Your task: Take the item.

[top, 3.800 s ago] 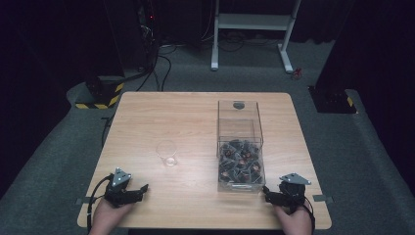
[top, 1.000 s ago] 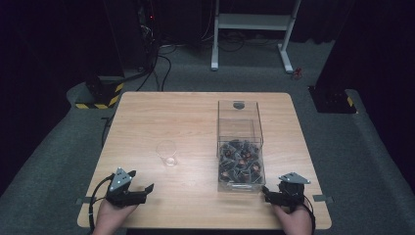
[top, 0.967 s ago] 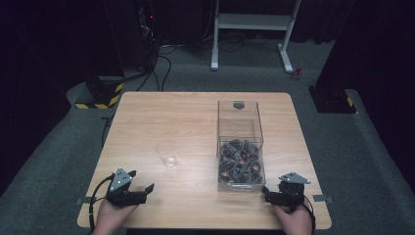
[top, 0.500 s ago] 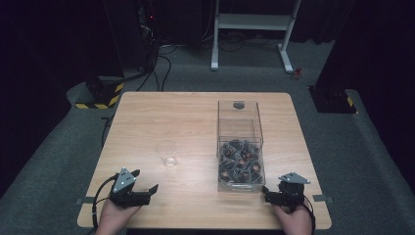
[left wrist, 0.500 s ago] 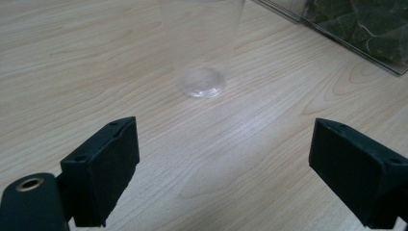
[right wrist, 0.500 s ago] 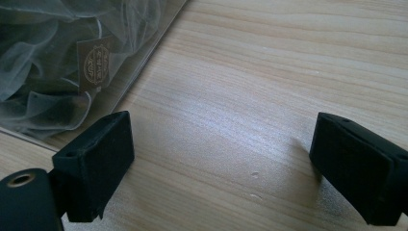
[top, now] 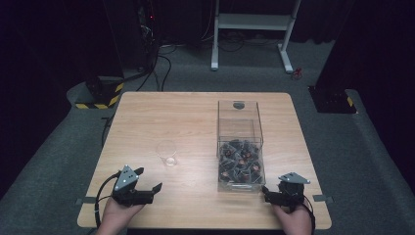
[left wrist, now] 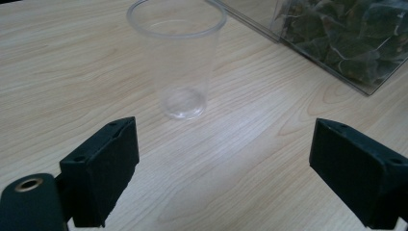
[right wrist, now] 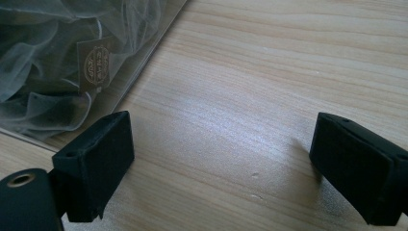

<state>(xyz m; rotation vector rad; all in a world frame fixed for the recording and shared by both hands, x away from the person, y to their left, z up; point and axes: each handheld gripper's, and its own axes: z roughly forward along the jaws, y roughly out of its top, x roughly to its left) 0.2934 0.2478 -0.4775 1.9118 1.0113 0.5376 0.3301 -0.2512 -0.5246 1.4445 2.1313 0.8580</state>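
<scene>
A clear plastic cup (top: 167,152) stands upright and empty on the wooden table (top: 195,117), left of a tall clear box (top: 240,122) holding several dark mesh sachets (top: 240,164). My left gripper (top: 148,179) rests near the front left edge, open, its jaws aimed toward the cup a short way off. In the left gripper view the cup (left wrist: 178,57) stands ahead of the open left gripper (left wrist: 221,178), with the box (left wrist: 337,43) at the right. My right gripper (top: 272,195) sits by the box's front right corner, open. In the right gripper view the right gripper (right wrist: 221,173) holds nothing and the sachets (right wrist: 72,57) lie at the left.
A small dark round thing (top: 239,104) lies behind the box. The table's front edge (top: 205,227) runs just under both hands. Beyond the table are a white desk frame (top: 254,29), cables (top: 156,63) on the floor and a yellow-black striped base (top: 100,95).
My left gripper has slid a little right and forward and turned its jaws toward the cup. The right gripper, cup and box have stayed put.
</scene>
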